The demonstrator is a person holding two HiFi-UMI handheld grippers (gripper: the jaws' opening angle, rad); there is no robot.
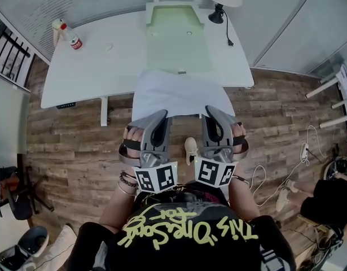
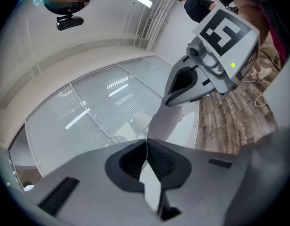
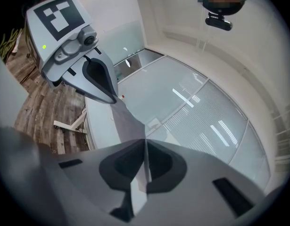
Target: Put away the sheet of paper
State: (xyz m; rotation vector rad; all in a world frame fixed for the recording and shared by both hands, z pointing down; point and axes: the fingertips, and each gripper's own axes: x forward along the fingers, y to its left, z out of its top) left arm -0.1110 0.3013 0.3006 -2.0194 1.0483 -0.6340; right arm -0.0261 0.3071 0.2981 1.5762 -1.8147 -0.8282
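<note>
The carrying step seemed in hand. The left hand-held gripper (image 1: 162,115) and right hand-held gripper (image 1: 210,110) were each clamped shut on a near corner of the sheet of paper (image 1: 179,94), which stretched toward 12 o'clock over the tabletop (image 1: 88,72) edge. Next, it likely needed sliding level into the green tray (image 1: 179,47) at 12 o'clock. The bottle (image 1: 67,34) label at 10 o'clock was unreadable.
</note>
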